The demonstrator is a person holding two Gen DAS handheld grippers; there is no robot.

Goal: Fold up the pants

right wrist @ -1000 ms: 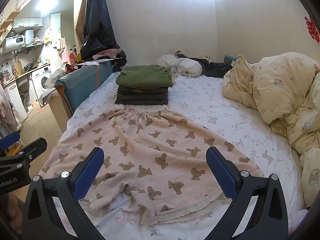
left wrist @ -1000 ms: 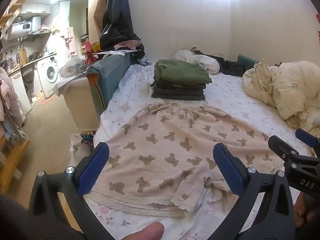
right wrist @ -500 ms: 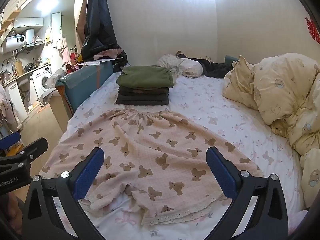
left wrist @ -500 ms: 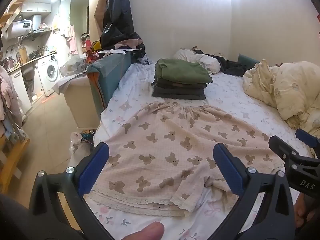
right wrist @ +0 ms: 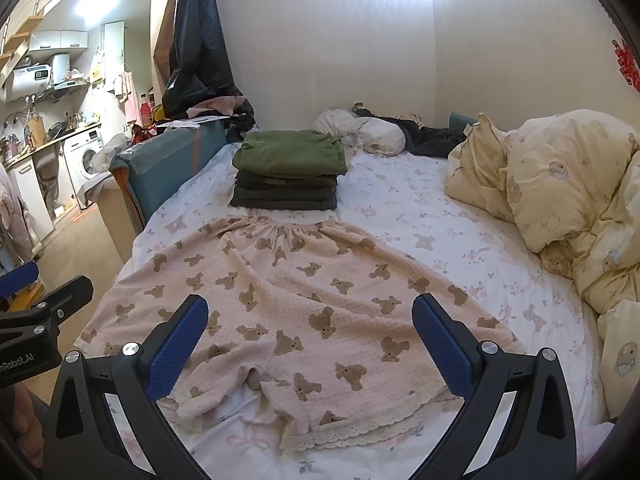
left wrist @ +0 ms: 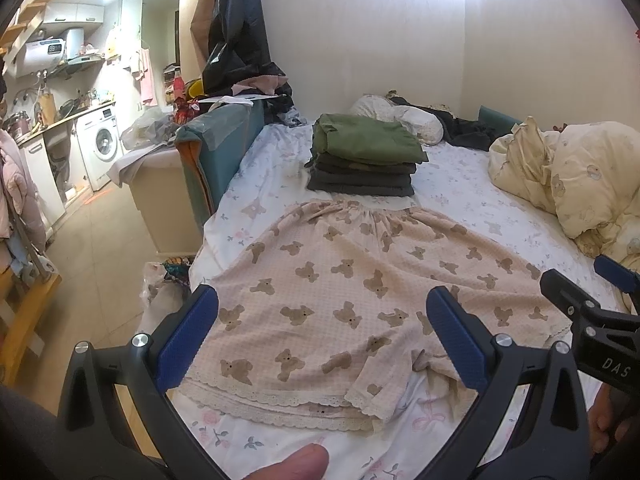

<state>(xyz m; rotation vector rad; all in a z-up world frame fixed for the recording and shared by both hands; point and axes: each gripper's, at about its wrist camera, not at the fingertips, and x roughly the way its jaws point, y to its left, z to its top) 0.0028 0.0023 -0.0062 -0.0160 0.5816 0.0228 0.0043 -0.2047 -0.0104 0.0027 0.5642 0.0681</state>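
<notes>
**A:** What is on the bed (left wrist: 460,184)?

**B:** Pink pants (left wrist: 360,296) with a brown bear print lie spread flat on the floral sheet. Their gathered waistband is at the far end, touching a stack (left wrist: 364,156) of folded dark clothes with a green piece on top. The lace-trimmed leg hems lie at the near end, by the bed's edge. One leg's inner corner is turned over near the crotch.

**A:** And the grippers?

**B:** The left gripper (left wrist: 320,332) hangs above the near hems, jaws spread wide, blue pads apart, gripping nothing. The right gripper (right wrist: 310,332) hangs the same way over the pants, jaws wide and empty. Each shows at the edge of the other's view, so they sit side by side.

**A:** Anything of the person?

**B:** A fingertip (left wrist: 296,462) shows at the bottom of the left view.

**A:** What else is around?

**B:** A cream duvet (right wrist: 568,196) is bunched on the bed's right side. A pillow (right wrist: 372,134) lies by the far wall. To the left, beyond the bed, a washer (left wrist: 100,144) stands in a kitchen area.
</notes>
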